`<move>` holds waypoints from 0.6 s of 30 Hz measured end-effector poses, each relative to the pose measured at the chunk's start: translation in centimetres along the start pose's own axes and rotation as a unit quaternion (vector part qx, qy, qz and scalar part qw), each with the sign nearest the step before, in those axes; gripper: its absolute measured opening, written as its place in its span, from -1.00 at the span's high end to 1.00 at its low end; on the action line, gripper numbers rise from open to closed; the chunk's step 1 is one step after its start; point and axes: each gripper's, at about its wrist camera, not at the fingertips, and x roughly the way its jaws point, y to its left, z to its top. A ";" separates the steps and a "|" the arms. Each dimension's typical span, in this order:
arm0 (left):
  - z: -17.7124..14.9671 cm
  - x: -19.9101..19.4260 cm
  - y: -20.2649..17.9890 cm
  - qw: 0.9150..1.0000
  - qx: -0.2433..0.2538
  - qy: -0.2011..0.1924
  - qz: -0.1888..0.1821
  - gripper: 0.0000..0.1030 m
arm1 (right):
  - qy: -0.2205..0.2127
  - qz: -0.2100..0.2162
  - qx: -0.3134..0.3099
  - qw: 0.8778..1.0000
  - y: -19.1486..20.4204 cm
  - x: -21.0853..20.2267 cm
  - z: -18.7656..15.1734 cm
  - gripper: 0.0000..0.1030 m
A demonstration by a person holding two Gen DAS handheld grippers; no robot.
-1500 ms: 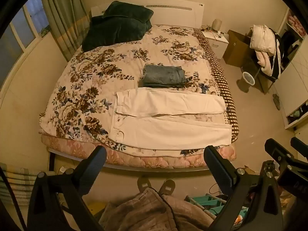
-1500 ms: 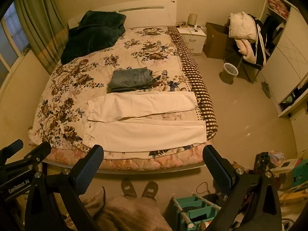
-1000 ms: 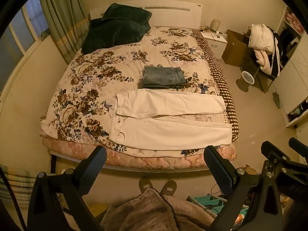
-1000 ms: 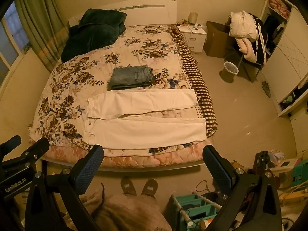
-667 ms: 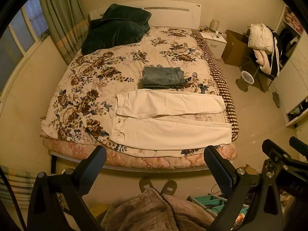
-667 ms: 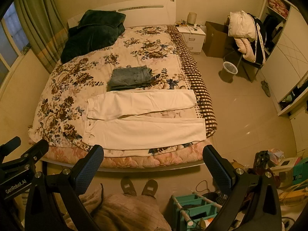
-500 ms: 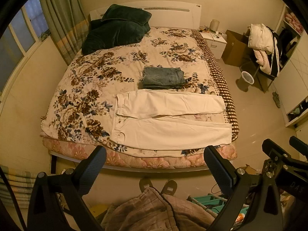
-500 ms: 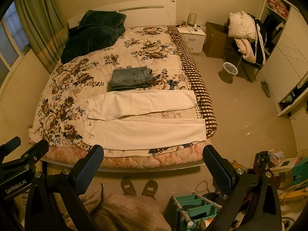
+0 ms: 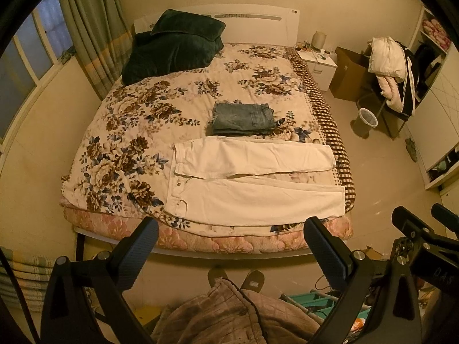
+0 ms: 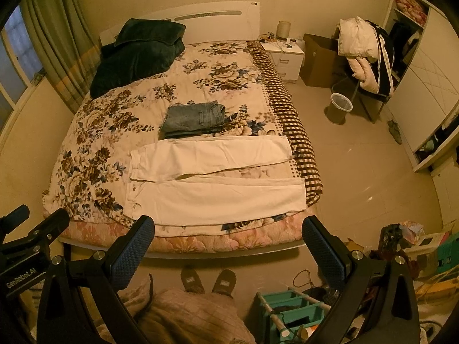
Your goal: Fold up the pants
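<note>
White pants lie spread flat across the near part of a floral bed, waistband to the left, both legs stretched to the right; they also show in the right wrist view. My left gripper is open and empty, held high and well short of the bed. My right gripper is open and empty, also back from the bed's near edge. A folded pair of blue jeans lies just behind the white pants, also in the right wrist view.
Dark green pillows sit at the headboard. A nightstand, cardboard box, chair with clothes and bin stand right of the bed. A teal rack and the person's feet are below.
Both grippers have drifted only slightly; the pants and jeans have not moved. Both stay open.
</note>
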 end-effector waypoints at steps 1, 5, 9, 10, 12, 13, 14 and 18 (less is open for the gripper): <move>0.0 0.0 0.0 1.000 0.000 0.001 -0.001 -0.99 | 0.000 0.000 0.000 1.000 0.0 0.0 0.0 -1.00; -0.1 -0.1 0.0 1.000 0.000 -0.001 0.000 -0.99 | 0.000 0.002 0.001 1.000 -0.2 0.0 0.0 -1.00; -0.1 -0.1 0.0 1.000 0.000 -0.002 -0.001 -0.99 | -0.003 0.000 0.001 1.000 -0.2 -0.1 0.1 -1.00; -0.1 -0.1 0.0 1.000 0.000 -0.002 0.000 -0.99 | -0.003 0.000 0.000 1.000 -0.1 -0.1 0.2 -1.00; -0.2 -0.1 0.0 1.000 0.000 -0.002 0.000 -0.99 | -0.004 0.000 0.000 1.000 -0.2 -0.1 0.2 -1.00; -0.2 -0.1 0.0 1.000 0.000 -0.003 -0.001 -0.99 | -0.004 0.000 0.001 1.000 -0.2 -0.1 0.3 -1.00; -0.3 -0.1 0.0 1.000 0.001 -0.003 0.000 -0.99 | -0.003 -0.001 0.000 1.000 -0.2 -0.2 0.3 -1.00; 0.6 -0.7 -0.5 1.000 0.000 -0.004 0.000 -0.99 | -0.004 0.000 0.001 1.000 -0.3 -0.3 0.4 -1.00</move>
